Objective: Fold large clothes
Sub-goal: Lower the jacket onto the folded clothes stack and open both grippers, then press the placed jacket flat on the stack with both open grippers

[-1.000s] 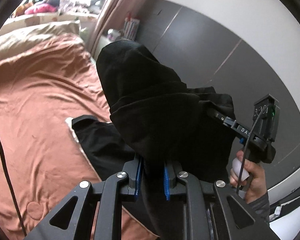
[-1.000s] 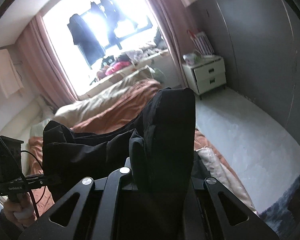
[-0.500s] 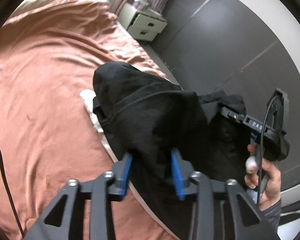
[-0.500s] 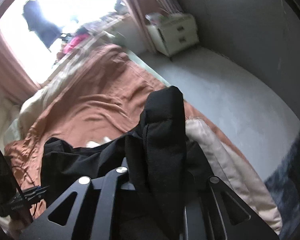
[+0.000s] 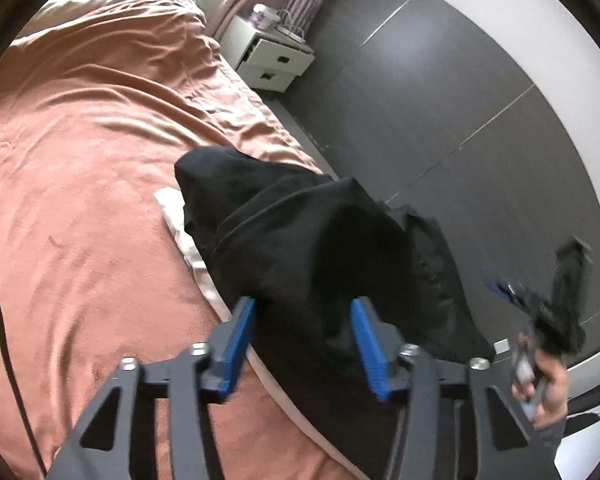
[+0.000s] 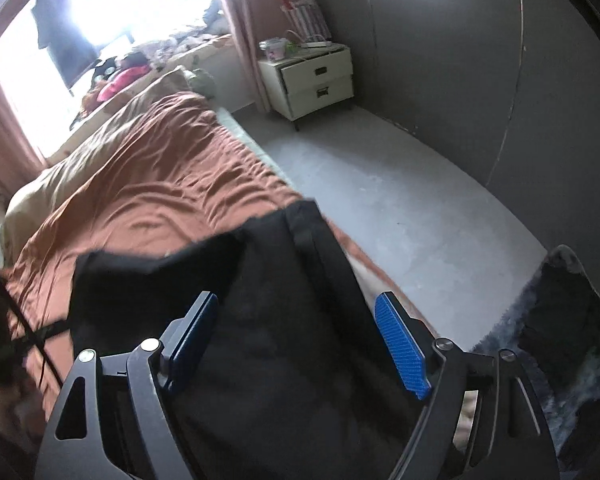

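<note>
a: left gripper [image 5: 302,344], state?

b: jaws parted to a middling gap, blue pads clear of the cloth on both sides. they have just been opening. the black garment [image 5: 324,248] lies between and just ahead of the fingers, unpinched, bunched in a heap on the near edge of the bed.

a: right gripper [image 6: 300,344]?

b: spread wide, having just opened. black garment [image 6: 268,320] sits directly below and between the fingers; neither pad presses on it. in the left wrist view the right gripper [image 5: 540,300] is blurred, off to the right of the left one, carried in a hand [image 5: 548,384].

a: where does the garment rest?

b: on the brown bedspread [image 5: 80,160], at the edge nearest both grippers, part of it overhanging towards the floor. a strip of pale cloth [image 5: 180,232] shows under its left side.

a: beyond that?

b: further ahead of the right gripper, grey floor [image 6: 380,184] beside the bed, then a white nightstand [image 6: 316,80] with two drawers against the dark wall. a dark fuzzy rug [image 6: 560,340] lies to the right of the right gripper. farthest off, a bright window [image 6: 120,12] with pink curtains.
</note>
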{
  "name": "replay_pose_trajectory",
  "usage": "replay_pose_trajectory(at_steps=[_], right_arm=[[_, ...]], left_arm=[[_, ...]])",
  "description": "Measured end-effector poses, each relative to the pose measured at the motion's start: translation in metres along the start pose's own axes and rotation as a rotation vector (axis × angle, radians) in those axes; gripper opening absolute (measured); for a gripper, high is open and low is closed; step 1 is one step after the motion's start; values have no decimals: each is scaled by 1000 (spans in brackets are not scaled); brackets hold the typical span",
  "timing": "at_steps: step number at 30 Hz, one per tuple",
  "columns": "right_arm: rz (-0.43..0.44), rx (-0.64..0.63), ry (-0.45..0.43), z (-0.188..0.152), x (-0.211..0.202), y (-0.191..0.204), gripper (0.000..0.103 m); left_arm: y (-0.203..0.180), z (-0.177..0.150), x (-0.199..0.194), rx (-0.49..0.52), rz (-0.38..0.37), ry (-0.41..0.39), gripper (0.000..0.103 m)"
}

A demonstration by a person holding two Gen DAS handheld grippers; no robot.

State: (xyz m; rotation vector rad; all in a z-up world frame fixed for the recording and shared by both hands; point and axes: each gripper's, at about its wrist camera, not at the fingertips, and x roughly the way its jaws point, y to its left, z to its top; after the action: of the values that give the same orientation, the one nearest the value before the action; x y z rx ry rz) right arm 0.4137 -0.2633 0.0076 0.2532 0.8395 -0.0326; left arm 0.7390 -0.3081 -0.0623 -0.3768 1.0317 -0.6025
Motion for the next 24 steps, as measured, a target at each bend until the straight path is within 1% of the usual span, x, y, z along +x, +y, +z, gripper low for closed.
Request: replay_pose_trajectory(at_steps=[1, 3, 5, 6, 7, 11, 13, 15, 17, 19, 21, 23, 24], right_arm=[[-2, -2, -3, -10, -6, -4, 79], [-5, 3, 4, -33, -14, -14, 79], [-30, 14, 18, -52, -17, -26, 76], [-61, 38, 24, -64, -21, -35, 76], [-69, 64, 22, -74, -25, -43, 76], [-40, 197, -12, -113, -59, -79, 76], [-24, 246, -16, -129, -69, -90, 76], [-11, 283, -11, -142, -72, -94, 76], [35, 318, -8, -152, -74, -97, 76], [75, 332, -10, -152, -72, -94, 76], [83, 330, -22, -152, -69, -93, 76], [85, 341, -28, -149, -62, -93, 76], [93, 347, -30, -148, -55, -92, 76]], left_arm=[[1, 2, 3, 2, 15, 1, 43], [5, 8, 13, -16, 15, 14, 41], [7, 12, 21, -27, 16, 23, 39], [7, 14, 25, -28, 18, 27, 38], [6, 18, 31, -24, 26, 30, 38], [-1, 24, 39, 24, 69, 10, 38], [-2, 28, 41, 57, 157, -15, 38], [2, 28, 40, 57, 202, -18, 39], [6, 28, 37, 45, 210, -20, 39], [4, 27, 27, 62, 246, -45, 39], [-2, 28, 11, 87, 294, -97, 39], [-14, 28, 1, 134, 284, -121, 39], [-20, 29, 0, 161, 265, -113, 39]])
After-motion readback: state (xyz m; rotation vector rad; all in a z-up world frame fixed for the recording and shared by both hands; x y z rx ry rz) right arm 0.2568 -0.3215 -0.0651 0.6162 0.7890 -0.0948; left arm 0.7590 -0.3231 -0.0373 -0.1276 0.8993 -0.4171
